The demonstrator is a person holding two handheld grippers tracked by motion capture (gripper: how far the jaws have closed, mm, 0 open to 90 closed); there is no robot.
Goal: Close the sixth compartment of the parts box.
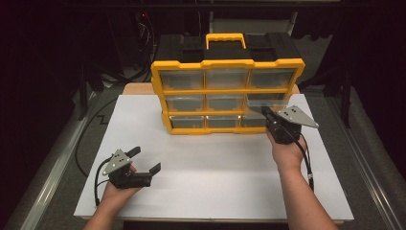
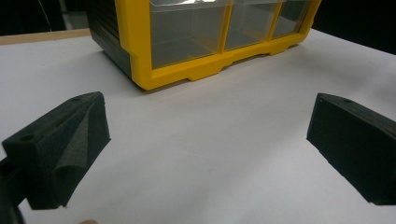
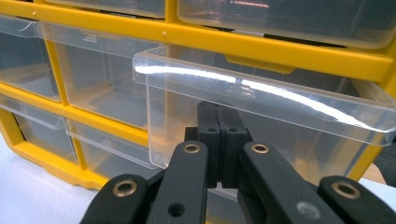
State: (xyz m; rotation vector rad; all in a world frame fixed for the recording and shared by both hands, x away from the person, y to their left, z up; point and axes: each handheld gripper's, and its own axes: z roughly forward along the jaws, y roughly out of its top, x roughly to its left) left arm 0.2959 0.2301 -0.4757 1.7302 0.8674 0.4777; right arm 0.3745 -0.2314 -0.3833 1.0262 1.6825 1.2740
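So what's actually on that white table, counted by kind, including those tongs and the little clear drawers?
Yellow organizer cabinet: 1
Clear drawers in it: 9, in three rows of three; the middle-row right drawer is pulled partway out
Handheld tongs: 2, the left tongs open, the right tongs shut at that drawer
Total: 12 things

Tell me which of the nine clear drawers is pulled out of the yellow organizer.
The middle-row drawer in the right column: it juts out toward the right gripper, shut at its front, while the other eight sit flush.
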